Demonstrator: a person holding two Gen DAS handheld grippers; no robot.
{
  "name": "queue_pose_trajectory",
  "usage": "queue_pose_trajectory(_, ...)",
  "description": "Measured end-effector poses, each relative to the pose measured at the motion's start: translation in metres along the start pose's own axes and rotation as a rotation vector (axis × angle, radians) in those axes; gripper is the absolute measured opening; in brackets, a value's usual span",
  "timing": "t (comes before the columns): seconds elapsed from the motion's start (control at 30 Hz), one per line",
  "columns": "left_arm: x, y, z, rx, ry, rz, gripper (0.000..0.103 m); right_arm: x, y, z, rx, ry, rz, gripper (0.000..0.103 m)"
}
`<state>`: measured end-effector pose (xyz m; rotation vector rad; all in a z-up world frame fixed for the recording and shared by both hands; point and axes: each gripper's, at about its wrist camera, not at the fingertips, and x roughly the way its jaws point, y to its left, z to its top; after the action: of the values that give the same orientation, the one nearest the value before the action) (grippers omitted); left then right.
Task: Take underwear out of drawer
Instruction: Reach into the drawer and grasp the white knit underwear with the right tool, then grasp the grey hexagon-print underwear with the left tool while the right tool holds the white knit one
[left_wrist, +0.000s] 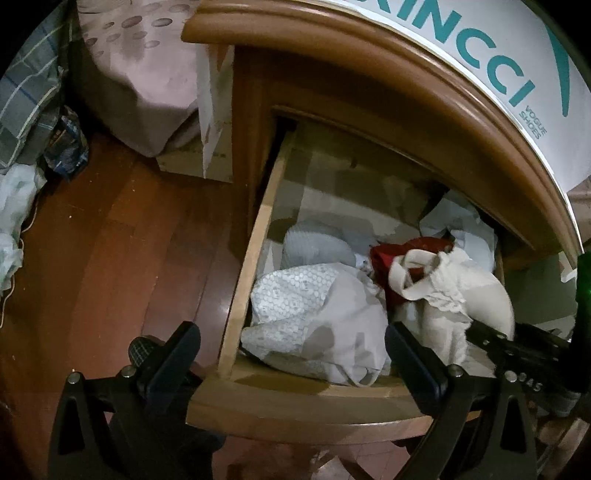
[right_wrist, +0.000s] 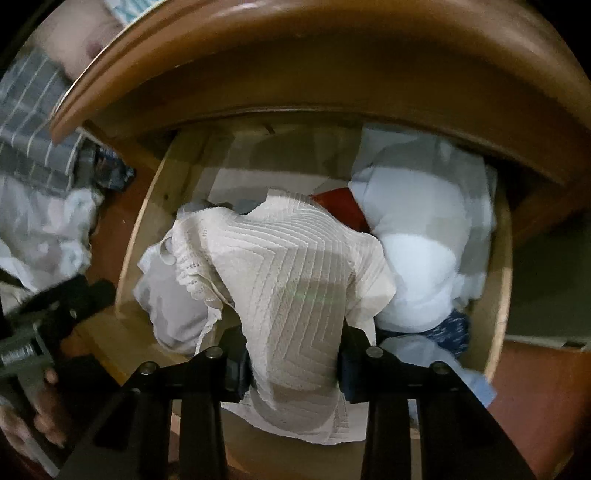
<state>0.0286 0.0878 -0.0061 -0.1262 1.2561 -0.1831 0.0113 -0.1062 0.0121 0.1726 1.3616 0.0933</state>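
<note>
From your left wrist camera, the drawer (left_wrist: 236, 295) stood pulled out of the wooden cabinet (left_wrist: 388, 74), heaped with folded and crumpled clothes. Your left gripper (left_wrist: 291, 354) hung above the drawer's front left corner with its jaws wide apart and nothing between them, one finger out over the floor (left_wrist: 122, 236). A pale patterned garment (left_wrist: 295, 291) lay under it, a red piece (left_wrist: 395, 254) further back, and the cream underwear (left_wrist: 454, 295) rose at the right side, where your right gripper (left_wrist: 484, 334) came in from the edge.

Over at the right wrist camera, that gripper (right_wrist: 293, 363) had its jaws drawn in on the cream underwear (right_wrist: 291, 273), the ribbed cloth bunched between the pads and draping forward over the pile (only one fold looked caught, as far as you could judge). White bundles (right_wrist: 424, 258) sat just beside it on the right.

To do this step well, you would have wanted to keep the pinch firm and lift straight up, clear of the cabinet's overhanging top, watching that the lace edge (right_wrist: 199, 291) did not drag neighbouring clothes out. Your free left gripper could have pressed the pile down.
</note>
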Motion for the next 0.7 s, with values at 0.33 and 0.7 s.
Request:
queue_pose_trajectory(0.33, 0.002, -0.007, -0.001, 0.018, 0.016, -0.028, 0.102, -0.025, -0.016, 0.004, -0.029, -0.013, -0.075, 0.033)
queue_pose_trajectory(0.7, 0.031, -0.043, 0.005, 0.115, 0.083, 0.044, 0.103, -0.023, -0.049, -0.018, 0.087, -0.056, -0.061, 0.033)
